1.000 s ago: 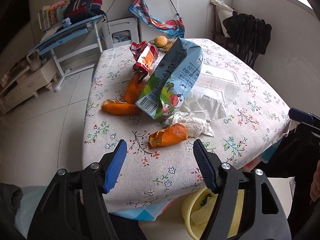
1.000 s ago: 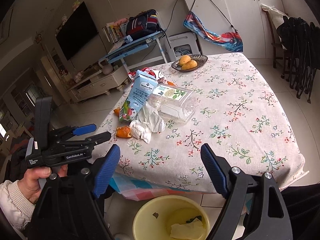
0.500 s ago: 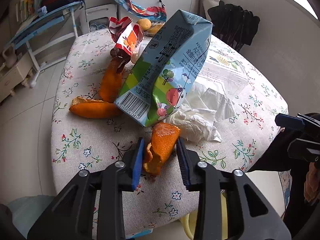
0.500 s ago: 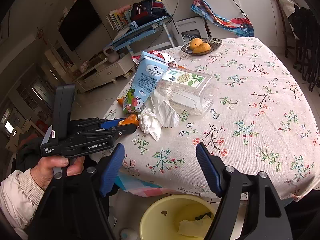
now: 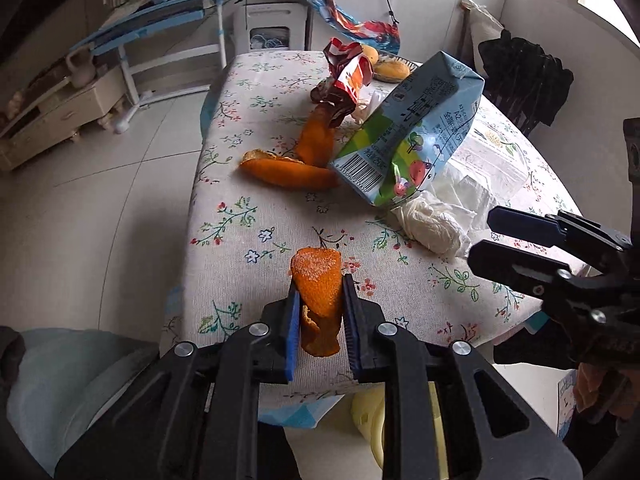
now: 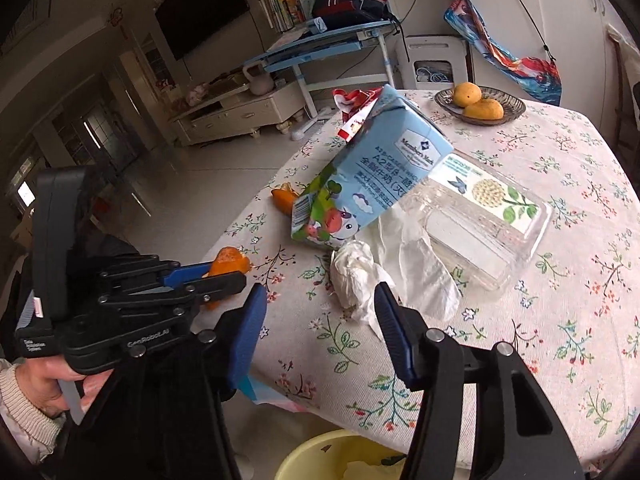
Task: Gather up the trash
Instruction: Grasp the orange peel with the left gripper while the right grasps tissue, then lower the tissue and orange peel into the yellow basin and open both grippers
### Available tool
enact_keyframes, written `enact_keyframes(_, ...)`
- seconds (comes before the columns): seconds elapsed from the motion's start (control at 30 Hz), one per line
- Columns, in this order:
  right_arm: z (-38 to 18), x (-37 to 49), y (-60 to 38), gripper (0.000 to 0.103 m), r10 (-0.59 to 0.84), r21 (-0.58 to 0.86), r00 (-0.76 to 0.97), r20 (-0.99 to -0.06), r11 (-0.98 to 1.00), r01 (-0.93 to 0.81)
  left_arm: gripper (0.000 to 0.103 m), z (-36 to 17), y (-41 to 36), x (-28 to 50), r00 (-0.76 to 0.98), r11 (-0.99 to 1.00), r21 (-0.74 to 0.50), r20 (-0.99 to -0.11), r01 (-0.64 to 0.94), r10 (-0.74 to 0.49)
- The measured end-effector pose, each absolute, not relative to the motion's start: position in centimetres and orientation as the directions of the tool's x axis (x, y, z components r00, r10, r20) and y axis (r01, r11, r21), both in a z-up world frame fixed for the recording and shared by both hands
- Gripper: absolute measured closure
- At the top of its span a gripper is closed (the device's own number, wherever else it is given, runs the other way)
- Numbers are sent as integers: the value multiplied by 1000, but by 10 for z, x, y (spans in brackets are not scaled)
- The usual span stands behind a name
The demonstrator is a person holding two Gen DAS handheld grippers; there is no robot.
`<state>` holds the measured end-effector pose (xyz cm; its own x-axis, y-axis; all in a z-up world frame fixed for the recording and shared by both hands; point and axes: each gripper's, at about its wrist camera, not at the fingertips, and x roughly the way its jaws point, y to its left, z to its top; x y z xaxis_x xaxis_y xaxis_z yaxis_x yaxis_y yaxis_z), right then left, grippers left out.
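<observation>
My left gripper (image 5: 320, 320) is closing on the peel (image 5: 318, 292) at the table (image 5: 240, 240) edge. My right gripper (image 6: 320, 328), half open, is closing around the tissue (image 6: 352, 276), not yet touching. Next, I think, peel into the bin (image 6: 320, 460).

Peels (image 5: 318, 292) three, carton (image 5: 412, 128) one, oranges (image 6: 478, 102) two.

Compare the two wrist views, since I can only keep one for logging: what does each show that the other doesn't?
Only the left wrist view shows the two long orange peel strips whole and the dark clothes on a chair.

Only the right wrist view shows the wall television, the hand holding the left gripper, and the clear plastic container's label.

Both show the blue milk carton, crumpled white tissue, and the gripped orange peel piece.
</observation>
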<state>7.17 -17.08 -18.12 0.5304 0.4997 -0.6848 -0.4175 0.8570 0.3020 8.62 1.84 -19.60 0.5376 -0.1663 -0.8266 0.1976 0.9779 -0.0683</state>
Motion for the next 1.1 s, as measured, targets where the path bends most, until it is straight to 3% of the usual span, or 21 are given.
enact_keyframes(0.2, -195, 89, -157, 56, 418, 195, 532, -736, 884, -426, 84, -189, 23, 77, 549, 982, -80, -819, 174, -164)
enact_keyframes(0.37, -204, 96, -155, 82, 383, 151, 515, -767, 888, -435, 84, -185, 22, 70, 554, 981, -85, -815, 177, -171)
enact_keyframes(0.7, -184, 72, -169, 85, 442, 202, 519, -732, 867, -455, 84, -170, 20, 58, 580, 979, -88, -795, 183, -179)
enact_keyframes(1.1, -162, 9, -207, 85, 485, 287, 536, -691, 865, -412, 84, -129, -9, 20, 650, 974, 8, -745, 227, -145)
